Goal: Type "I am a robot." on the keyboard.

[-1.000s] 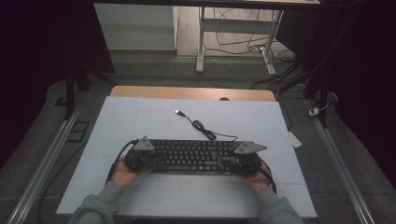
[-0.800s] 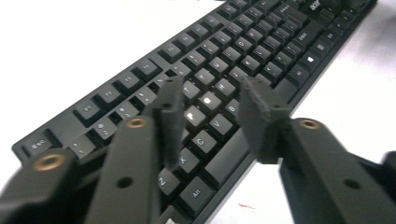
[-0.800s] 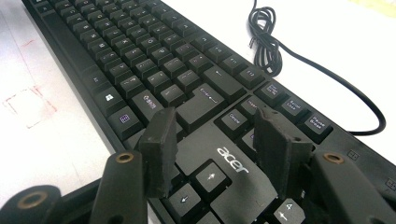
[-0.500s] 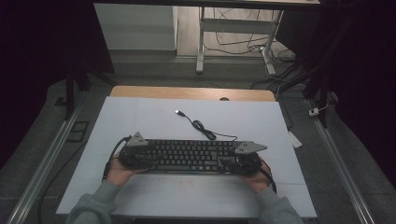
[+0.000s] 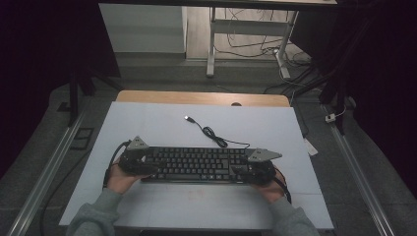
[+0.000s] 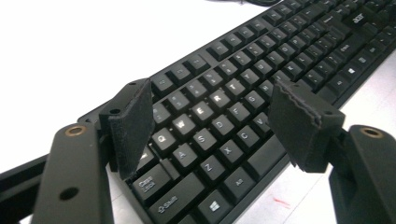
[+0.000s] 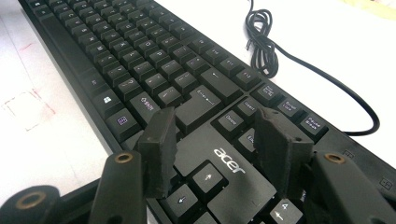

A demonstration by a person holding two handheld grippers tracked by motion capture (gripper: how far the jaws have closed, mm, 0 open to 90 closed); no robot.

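The high view is dim and grainy — its corners and side edges sink into near-black, and only the pale table (image 5: pixel 162 123) catches soft light. Both gripper views are far brighter: the table there glares almost pure white, nearby jaws look soft, distant keys blur slightly.

Grey sleeves (image 5: pixel 93 216) on both forearms. Left gripper (image 5: pixel 136 160) and right gripper (image 5: pixel 255 167) black, each topped by grey three-cornered plate, black cable trailing. Jaws black, brass-ringed holes near base, rough dark pads (image 6: pixel 133 123) with worn edges.
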